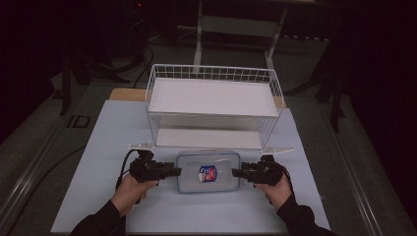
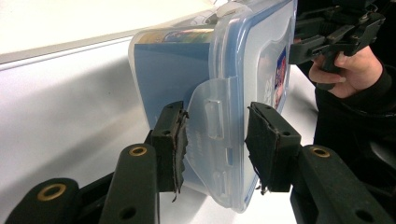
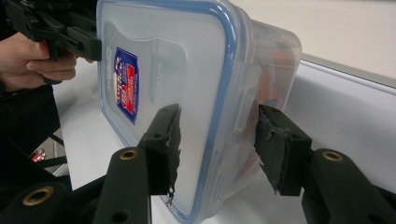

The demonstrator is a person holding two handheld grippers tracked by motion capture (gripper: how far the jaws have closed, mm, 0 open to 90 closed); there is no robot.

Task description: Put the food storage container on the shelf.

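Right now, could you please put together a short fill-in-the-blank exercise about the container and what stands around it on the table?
1. The clear plastic container has a lid with a ____ rim.
2. The left gripper and the right gripper flank the container at its two ____ ends.
3. Behind the container stands a white ____ shelf rack.
4. The sticker sits on the container's ____.

Missing words: blue; short; wire; lid

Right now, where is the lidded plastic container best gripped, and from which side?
By its two short ends, one gripper from each side. The container lies flat; the left gripper straddles the latch flap, the right gripper the opposite rim, top and bottom.
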